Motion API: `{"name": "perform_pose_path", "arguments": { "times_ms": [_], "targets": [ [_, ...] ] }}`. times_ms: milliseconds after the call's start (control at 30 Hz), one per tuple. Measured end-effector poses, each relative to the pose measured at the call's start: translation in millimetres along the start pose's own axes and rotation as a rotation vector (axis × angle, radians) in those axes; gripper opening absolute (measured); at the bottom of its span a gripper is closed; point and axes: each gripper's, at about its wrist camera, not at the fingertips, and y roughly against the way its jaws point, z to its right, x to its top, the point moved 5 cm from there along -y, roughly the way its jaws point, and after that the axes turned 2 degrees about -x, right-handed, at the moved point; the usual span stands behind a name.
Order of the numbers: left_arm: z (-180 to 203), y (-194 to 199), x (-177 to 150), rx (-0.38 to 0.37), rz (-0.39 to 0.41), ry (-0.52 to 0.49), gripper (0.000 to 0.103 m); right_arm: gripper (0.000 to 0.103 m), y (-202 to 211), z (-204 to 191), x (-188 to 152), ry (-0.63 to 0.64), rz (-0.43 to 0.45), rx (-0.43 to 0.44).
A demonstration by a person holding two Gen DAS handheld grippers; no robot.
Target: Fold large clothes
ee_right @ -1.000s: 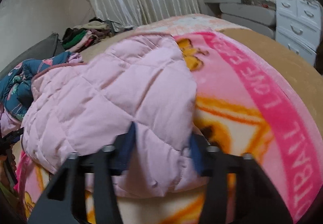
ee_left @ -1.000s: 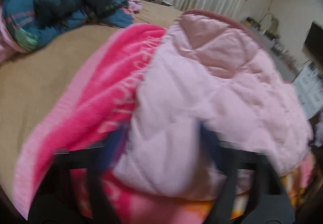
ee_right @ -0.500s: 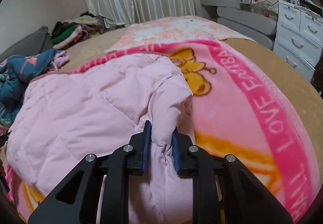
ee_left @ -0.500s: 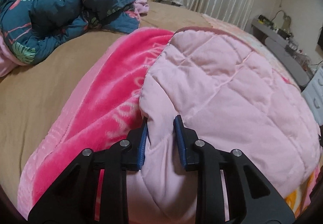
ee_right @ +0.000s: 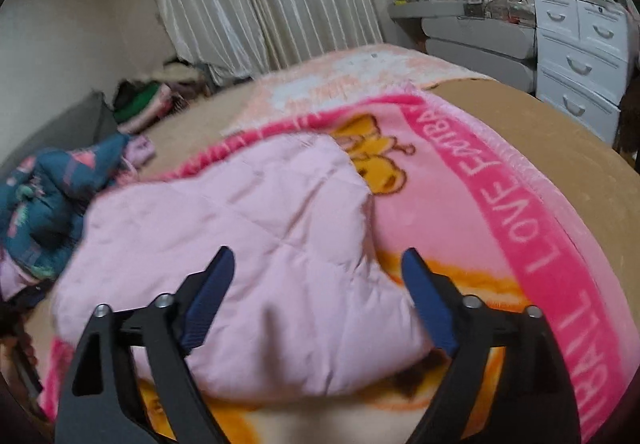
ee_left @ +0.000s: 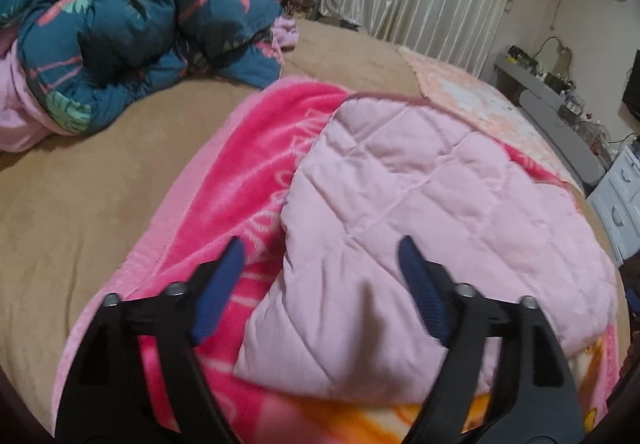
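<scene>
A pale pink quilted jacket (ee_left: pixel 420 211) lies folded in a flat bundle on a bright pink cartoon blanket (ee_left: pixel 248 179). My left gripper (ee_left: pixel 320 252) hovers over the bundle's near left edge, its jaws opening wide, blue pads clear of the cloth. In the right wrist view the same jacket (ee_right: pixel 248 244) lies on the blanket (ee_right: pixel 520 236), and my right gripper (ee_right: pixel 316 260) hangs above its near right corner. Its jaws are also opening, with nothing pinched between them.
A crumpled teal flowered duvet (ee_left: pixel 120 27) sits at the far left of the tan bed (ee_left: pixel 80 195). A clothes pile (ee_right: pixel 148 99) lies by the curtains. White drawers (ee_right: pixel 580 55) and a grey shelf (ee_right: pixel 472 23) stand beyond the right bed edge.
Both grippers were pinching the jacket's near edge half a second ago. They have since let go, spread wide and lifted a little. The jacket now lies flat on the blanket.
</scene>
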Motion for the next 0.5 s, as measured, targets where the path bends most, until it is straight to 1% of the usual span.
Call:
{"name": "perform_pose_path", "arguments": {
  "times_ms": [33,100,267,367,500],
  "targets": [
    [2,9,0,-0.005,0.006,0.002,0.088,0.096,11,-3,-1,-0.01,0.009,0.025],
    [6,28,-3,-0.014,0.02,0.004,0.094,0.098,27,-11,-3,-0.02,0.018,0.062],
    [13,57,-16,-0.02,0.017,0.005,0.094,0.098,62,-25,-14,-0.021,0.034,0.113],
    [14,65,-26,-0.017,0.011,0.003,0.094,0.098,75,-30,-24,-0.017,0.034,0.11],
    [14,74,-43,-0.011,0.006,0.007,0.094,0.098,82,-27,-39,-0.044,0.025,0.103]
  ]
}}
